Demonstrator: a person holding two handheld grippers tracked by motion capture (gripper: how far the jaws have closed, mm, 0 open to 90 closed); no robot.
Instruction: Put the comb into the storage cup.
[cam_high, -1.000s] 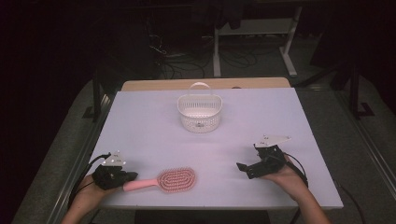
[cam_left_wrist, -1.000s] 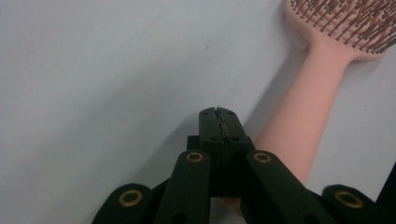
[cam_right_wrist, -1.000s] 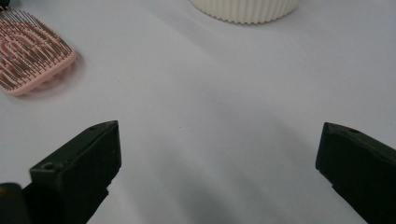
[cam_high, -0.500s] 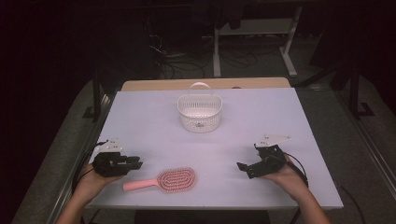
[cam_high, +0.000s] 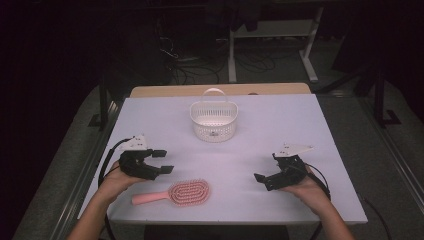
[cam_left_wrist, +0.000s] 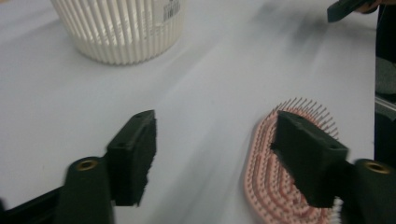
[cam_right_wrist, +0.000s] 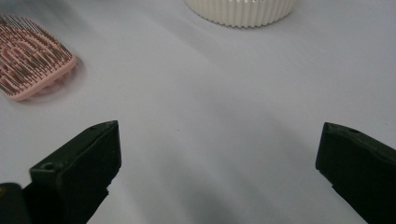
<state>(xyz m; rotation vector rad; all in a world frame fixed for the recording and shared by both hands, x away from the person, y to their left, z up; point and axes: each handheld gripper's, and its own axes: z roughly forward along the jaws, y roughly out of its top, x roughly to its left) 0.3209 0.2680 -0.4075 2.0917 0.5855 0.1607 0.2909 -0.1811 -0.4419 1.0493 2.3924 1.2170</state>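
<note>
My left gripper (cam_high: 161, 162) has just been opening with nothing inside, so the pink hairbrush (cam_high: 172, 193) lies on the desk (cam_high: 280, 120).

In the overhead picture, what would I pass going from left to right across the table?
Left gripper → pink hairbrush → white basket, farther back → right gripper.
</note>
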